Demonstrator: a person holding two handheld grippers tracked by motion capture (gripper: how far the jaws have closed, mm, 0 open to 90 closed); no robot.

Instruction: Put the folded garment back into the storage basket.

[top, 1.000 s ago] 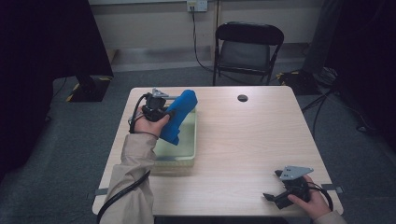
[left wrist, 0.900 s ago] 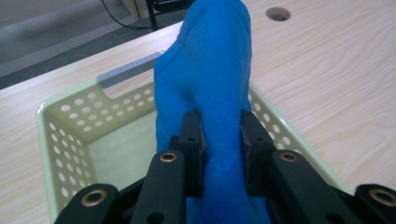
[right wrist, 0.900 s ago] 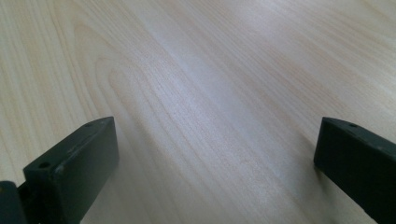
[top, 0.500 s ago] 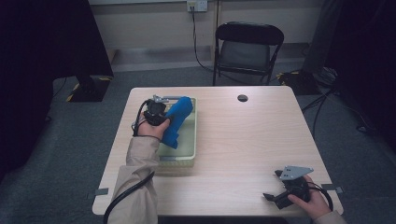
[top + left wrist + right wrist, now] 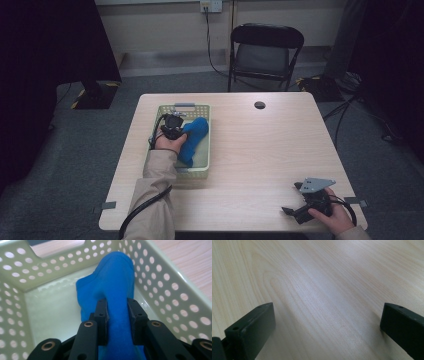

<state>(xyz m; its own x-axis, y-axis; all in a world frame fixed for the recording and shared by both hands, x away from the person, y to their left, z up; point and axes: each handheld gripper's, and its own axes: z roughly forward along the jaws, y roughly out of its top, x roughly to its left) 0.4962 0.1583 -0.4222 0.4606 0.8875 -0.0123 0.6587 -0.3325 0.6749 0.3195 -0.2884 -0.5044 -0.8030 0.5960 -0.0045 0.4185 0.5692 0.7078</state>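
Two grippers, one busy: you work with your left, your right waits.
Table (image 5: 260, 150): centre of the high view, bare wood apart from the basket at centre left.
Basket (image 5: 206, 120): its perforated walls keep the cloth from sliding off.
Blue cloth (image 5: 113, 285): inside the basket, its far end already on the floor.
Left gripper (image 5: 117, 307): jaws pinch the cloth's middle, likely to lay it in.
Right gripper (image 5: 292, 212): lower right, jaws spread wide over bare wood, idle.
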